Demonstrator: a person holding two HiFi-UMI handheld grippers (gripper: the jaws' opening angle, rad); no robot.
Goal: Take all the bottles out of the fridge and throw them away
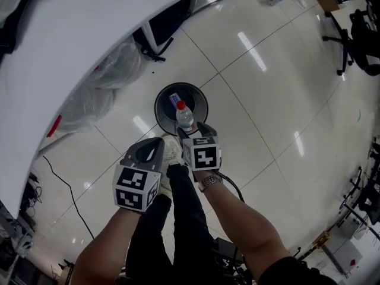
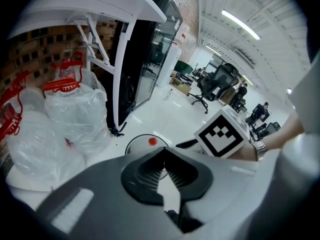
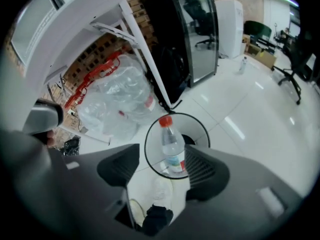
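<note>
Open tiled floor [image 1: 279,100] spread ahead and to our right. The white table [image 1: 77,46] ran its curved edge along our left, with clear bags [image 1: 113,76] heaped beneath it, near the round bin [image 1: 163,103]. The bottle [image 1: 184,116], red cap up, showed within the bin's ring, just ahead of our right gripper [image 1: 195,130], whose jaws gaped wide without pressing it. Our left gripper [image 2: 163,151] had its jaws closed on nothing.

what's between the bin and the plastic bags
Only bare floor lies between the bin and the bags; the head view shows it.
</note>
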